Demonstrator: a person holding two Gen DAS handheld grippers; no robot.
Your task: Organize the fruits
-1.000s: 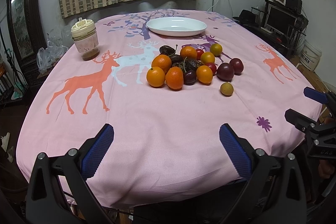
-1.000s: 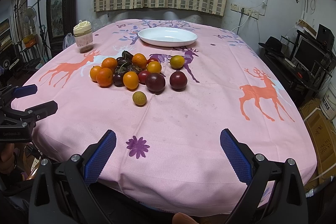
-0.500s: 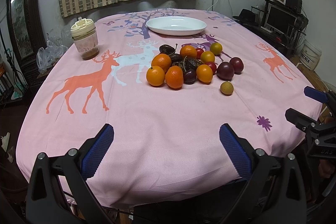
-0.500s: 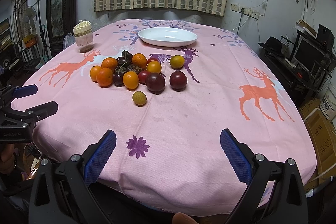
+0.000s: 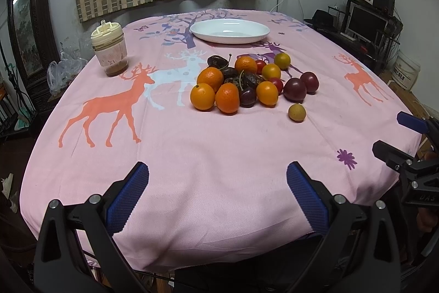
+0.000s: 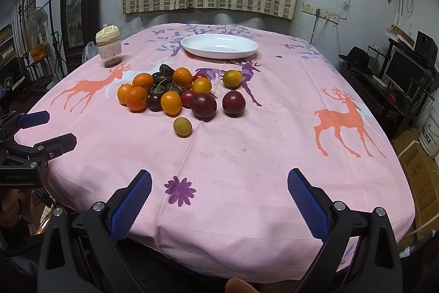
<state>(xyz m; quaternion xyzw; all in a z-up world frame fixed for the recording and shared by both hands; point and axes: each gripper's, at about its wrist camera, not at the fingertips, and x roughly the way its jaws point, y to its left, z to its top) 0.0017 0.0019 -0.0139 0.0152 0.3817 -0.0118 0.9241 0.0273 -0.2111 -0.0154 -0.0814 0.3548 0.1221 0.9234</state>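
Both hand-held grippers spread wide at the near edge of the table, fruit untouched.

The left hand-held gripper (image 5: 217, 192) and right hand-held gripper (image 6: 219, 197) hold nothing. The fruit pile (image 6: 167, 91) sits mid-table (image 6: 247, 155), short of the white plate (image 6: 219, 46); a lone pale fruit (image 6: 182, 126) lies just in front. Dark fruits inside the pile are half hidden and hard to identify. The jar (image 5: 109, 51) contents are murky.

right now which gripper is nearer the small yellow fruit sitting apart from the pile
Right. The small yellow fruit lies ahead, slightly left of the right gripper; from the left gripper it sits farther off, ahead-right.
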